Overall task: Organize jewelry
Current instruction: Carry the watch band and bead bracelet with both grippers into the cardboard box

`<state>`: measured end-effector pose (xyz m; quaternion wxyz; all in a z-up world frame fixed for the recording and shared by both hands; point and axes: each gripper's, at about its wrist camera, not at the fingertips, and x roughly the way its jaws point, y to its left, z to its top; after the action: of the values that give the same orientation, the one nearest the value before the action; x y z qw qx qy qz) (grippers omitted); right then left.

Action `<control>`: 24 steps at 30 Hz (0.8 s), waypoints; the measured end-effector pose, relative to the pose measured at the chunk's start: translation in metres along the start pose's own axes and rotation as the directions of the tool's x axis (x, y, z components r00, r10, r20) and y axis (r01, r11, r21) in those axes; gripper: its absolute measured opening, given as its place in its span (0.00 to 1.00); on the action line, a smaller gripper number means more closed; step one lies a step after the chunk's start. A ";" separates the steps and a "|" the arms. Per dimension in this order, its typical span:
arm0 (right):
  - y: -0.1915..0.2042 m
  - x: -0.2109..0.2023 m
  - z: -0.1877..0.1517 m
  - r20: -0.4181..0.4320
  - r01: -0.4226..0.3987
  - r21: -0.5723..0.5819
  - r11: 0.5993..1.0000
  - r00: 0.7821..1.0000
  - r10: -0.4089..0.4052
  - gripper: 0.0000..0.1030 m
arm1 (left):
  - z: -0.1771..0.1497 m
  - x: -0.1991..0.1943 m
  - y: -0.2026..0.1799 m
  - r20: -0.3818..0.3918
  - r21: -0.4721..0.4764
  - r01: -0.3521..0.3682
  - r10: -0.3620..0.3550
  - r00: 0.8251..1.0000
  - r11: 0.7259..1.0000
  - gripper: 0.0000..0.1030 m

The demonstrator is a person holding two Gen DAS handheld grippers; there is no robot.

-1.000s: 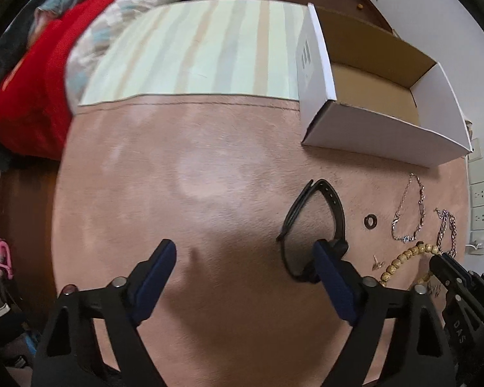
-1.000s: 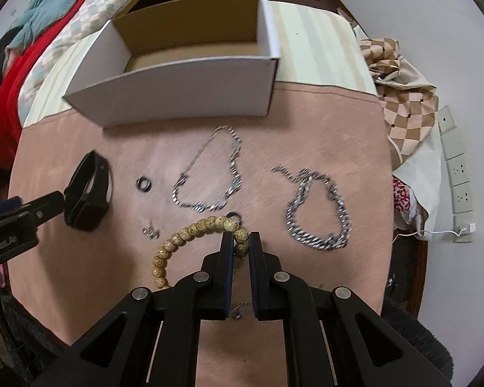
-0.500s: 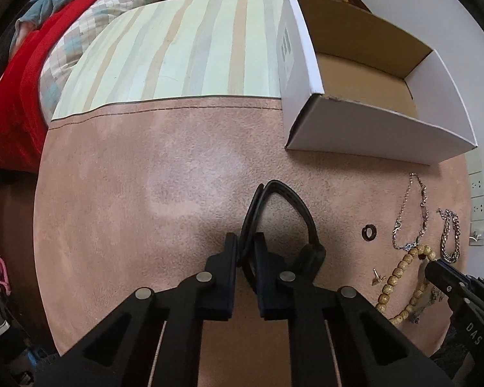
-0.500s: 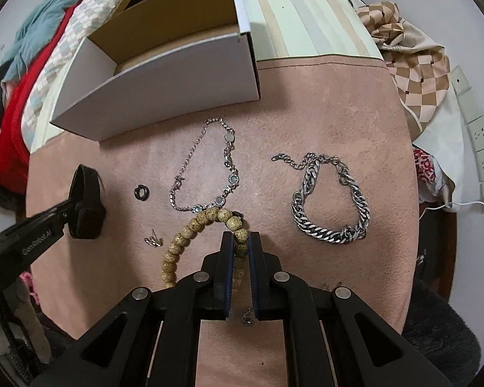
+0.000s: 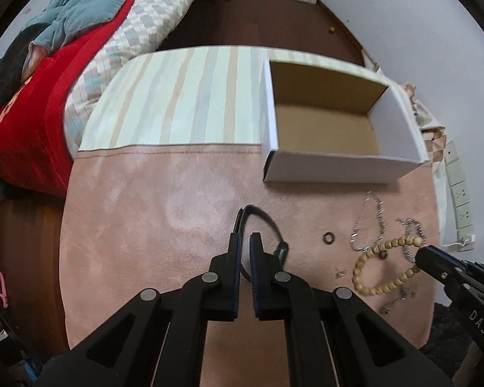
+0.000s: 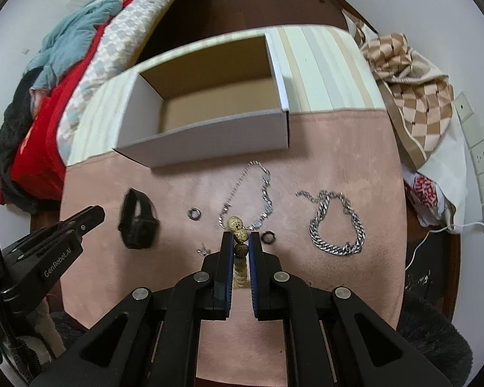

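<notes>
1. While both grippers are carrying jewelry above the pink mat (image 5: 151,225), the open cardboard box (image 6: 209,142) is sitting empty at the mat's far edge – judged to be the drop target.
2. Risk: the left gripper (image 5: 245,242) is pinching only one thin side of the black band (image 5: 267,222); the band's heavier clasp end is hanging off to the right, so it may be swinging or slipping out on the way to the box.
3. Risk: the right gripper (image 6: 241,245) is squeezing round wooden beads of the bead bracelet (image 6: 237,225) – rounded beads could be rolling out from between the pads, and the dangling loop might be snagging the thin silver chain (image 6: 258,193) or the small dark ring (image 6: 194,213) lying just beside it.
4. Left gripper: jaws nearly together, clamping the band.
5. Right gripper: jaws narrow, gripping the bracelet.
6. Chunky silver chain bracelet (image 6: 337,225) is lying untouched on the mat
</notes>
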<state>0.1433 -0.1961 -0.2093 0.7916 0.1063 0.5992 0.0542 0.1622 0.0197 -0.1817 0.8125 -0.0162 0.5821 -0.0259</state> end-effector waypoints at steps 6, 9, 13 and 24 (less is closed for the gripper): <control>0.006 -0.026 0.004 0.043 -0.025 -0.004 1.000 0.999 0.025 0.09 | 0.010 -0.012 0.001 0.051 -0.025 0.037 -0.036 0.998 0.999 0.02; 0.006 -0.039 0.008 0.067 -0.037 -0.004 0.999 0.997 0.038 0.09 | 0.017 -0.018 0.003 0.070 -0.024 0.057 -0.055 0.996 0.998 0.02; 0.006 -0.048 0.011 0.087 -0.044 -0.001 0.999 0.995 0.044 0.09 | 0.023 0.000 0.020 0.028 -0.108 0.120 -0.117 0.993 0.987 0.09; -0.007 -0.027 0.011 0.055 -0.021 0.035 0.999 0.998 0.019 0.09 | 0.006 0.095 0.042 -0.159 -0.224 0.118 -0.155 0.975 0.967 0.36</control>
<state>0.1466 -0.2099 -0.1824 0.8052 0.1280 0.5770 0.0487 0.1996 0.0562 -0.2720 0.7481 -0.1411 0.6481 -0.0207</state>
